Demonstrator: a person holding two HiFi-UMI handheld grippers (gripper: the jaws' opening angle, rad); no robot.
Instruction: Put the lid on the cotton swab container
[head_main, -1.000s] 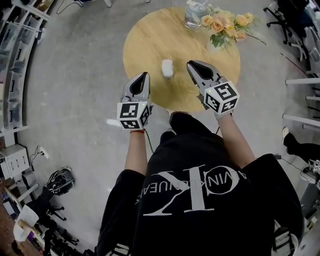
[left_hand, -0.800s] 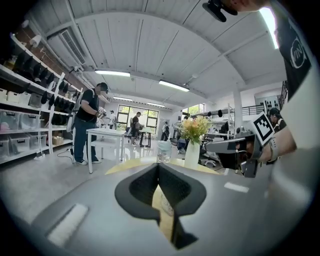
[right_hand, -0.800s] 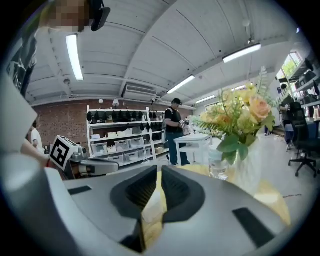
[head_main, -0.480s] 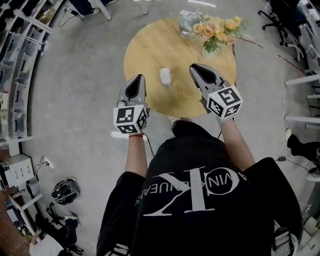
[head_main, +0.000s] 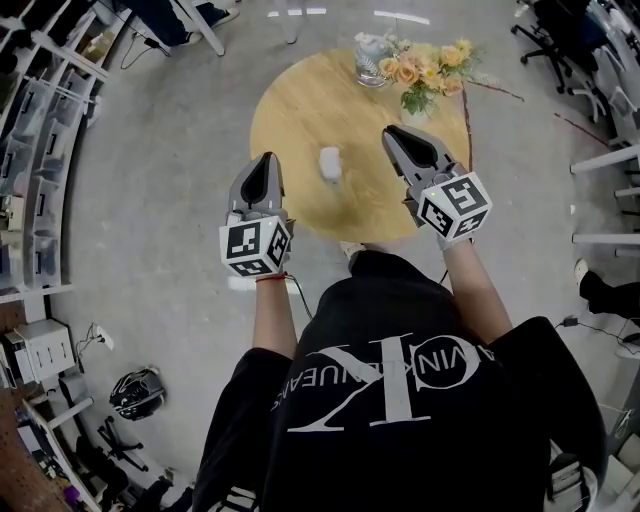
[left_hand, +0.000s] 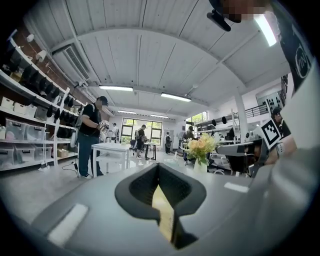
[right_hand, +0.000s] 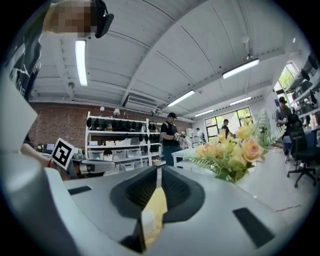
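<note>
A small white cotton swab container (head_main: 330, 163) stands near the middle of the round wooden table (head_main: 290, 110). At this size I cannot tell its lid from its body. My left gripper (head_main: 264, 164) hangs to the container's left, over the table's edge, jaws shut and empty. My right gripper (head_main: 396, 134) hangs to the container's right, also shut with nothing in it. Both are held level above the table and touch nothing. The left gripper view shows the left gripper (left_hand: 159, 167) with its jaws together. In the right gripper view the right gripper (right_hand: 159, 171) is closed too. Neither gripper view shows the container.
A vase of orange and yellow flowers (head_main: 425, 68) and a glass jar (head_main: 370, 58) stand at the table's far edge. Shelving (head_main: 40, 150) lines the left wall, and office chairs (head_main: 580, 40) stand at the right. People work at a white table (left_hand: 107, 148) in the distance.
Both grippers have risen from the table toward the camera, still shut. The left one has drifted outward over the table's edge. The container has stayed where it was.
</note>
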